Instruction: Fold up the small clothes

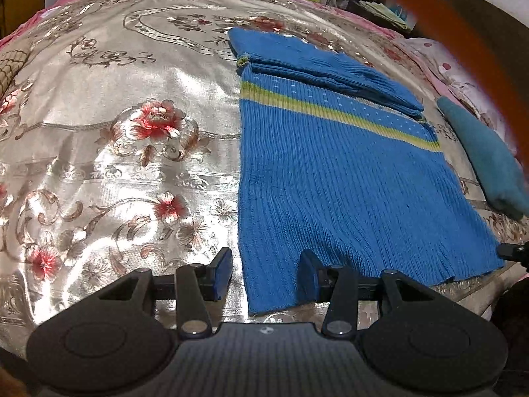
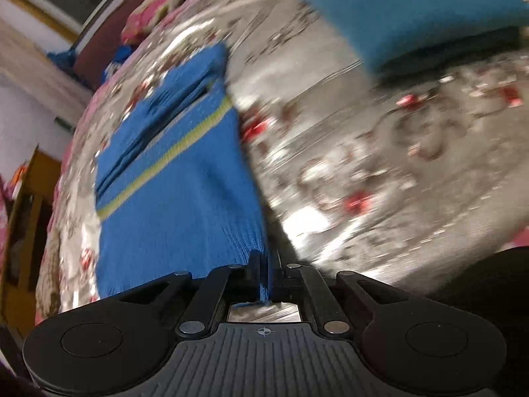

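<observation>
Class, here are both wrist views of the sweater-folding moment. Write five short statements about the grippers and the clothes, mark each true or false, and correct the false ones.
1. The right gripper is shut on the blue sweater's hem. True.
2. The left gripper is shut on the sweater. False: its jaws stand open at the near left corner.
3. The sweater has a yellow-green stripe. True.
4. The sleeves hang off the bed. False: a sleeve lies folded across the chest.
5. The sweater lies on a floral bedspread. True.
</observation>
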Tool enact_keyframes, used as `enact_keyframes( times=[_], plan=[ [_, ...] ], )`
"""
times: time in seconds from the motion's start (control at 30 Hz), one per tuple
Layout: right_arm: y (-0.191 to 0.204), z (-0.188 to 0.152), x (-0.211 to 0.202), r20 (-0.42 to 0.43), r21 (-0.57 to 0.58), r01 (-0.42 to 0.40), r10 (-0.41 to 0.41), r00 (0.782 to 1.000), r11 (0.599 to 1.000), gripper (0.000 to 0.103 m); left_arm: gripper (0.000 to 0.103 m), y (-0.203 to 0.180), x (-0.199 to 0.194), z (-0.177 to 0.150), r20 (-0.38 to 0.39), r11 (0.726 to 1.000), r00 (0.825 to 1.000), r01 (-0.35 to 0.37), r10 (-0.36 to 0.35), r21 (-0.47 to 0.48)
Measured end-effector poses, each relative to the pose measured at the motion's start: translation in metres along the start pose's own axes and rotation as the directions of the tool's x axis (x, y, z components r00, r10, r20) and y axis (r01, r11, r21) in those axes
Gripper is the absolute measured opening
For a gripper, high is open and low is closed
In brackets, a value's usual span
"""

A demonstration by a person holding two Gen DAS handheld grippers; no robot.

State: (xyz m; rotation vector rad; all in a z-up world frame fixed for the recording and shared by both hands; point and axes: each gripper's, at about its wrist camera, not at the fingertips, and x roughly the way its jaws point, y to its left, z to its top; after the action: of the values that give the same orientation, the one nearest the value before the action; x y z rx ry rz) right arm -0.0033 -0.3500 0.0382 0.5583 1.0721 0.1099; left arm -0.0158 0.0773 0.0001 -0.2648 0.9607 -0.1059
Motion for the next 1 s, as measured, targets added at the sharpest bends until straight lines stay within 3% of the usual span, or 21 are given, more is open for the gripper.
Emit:
enact_keyframes(
  times=[0.17, 0.23, 0.37, 0.53, 0.73, 0.83, 1.0],
  plan=[
    [0.009, -0.005, 0.004, -0.017, -0.064, 0.029, -0.03, 0.999, 0.998, 0.003, 0.054, -0.006, 0.002, -0.001, -0.007, 0.999, 1.0, -0.015, 0.015, 0.041],
    [0.013, -0.006, 0.009, -0.037, -0.081, 0.033, -0.036, 0.999, 0.996, 0.011, 0.054, -0.007, 0.001, -0.001, -0.005, 0.999, 1.0, -0.018, 0.018, 0.049],
    [0.019, -0.006, 0.008, -0.027, -0.099, 0.018, -0.021, 0.999, 0.995, 0.011, 0.051, -0.007, -0.001, 0.0, -0.008, 0.999, 1.0, 0.001, -0.001, 0.041],
    [0.011, -0.002, 0.005, -0.008, -0.068, 0.003, -0.004, 1.0, 0.998, 0.02, 0.051, -0.007, 0.0, 0.003, -0.006, 0.999, 1.0, 0.002, -0.001, 0.037],
    [-0.001, 0.001, 0.012, 0.013, -0.007, -0.012, 0.012, 1.0, 1.0, 0.021, 0.052, 0.007, 0.006, 0.011, -0.007, 0.999, 1.0, 0.013, -0.013, -0.035],
    [-0.004, 0.001, 0.02, 0.009, 0.019, -0.03, 0.03, 1.0, 0.999, 0.027, 0.055, 0.004, 0.008, 0.011, -0.01, 1.0, 1.0, 0.013, -0.013, -0.013],
    [0.001, 0.0, 0.035, -0.014, 0.012, -0.055, 0.056, 0.998, 0.998, 0.028, 0.056, 0.002, 0.008, 0.013, -0.009, 0.999, 0.999, 0.05, -0.05, -0.002]
  ],
)
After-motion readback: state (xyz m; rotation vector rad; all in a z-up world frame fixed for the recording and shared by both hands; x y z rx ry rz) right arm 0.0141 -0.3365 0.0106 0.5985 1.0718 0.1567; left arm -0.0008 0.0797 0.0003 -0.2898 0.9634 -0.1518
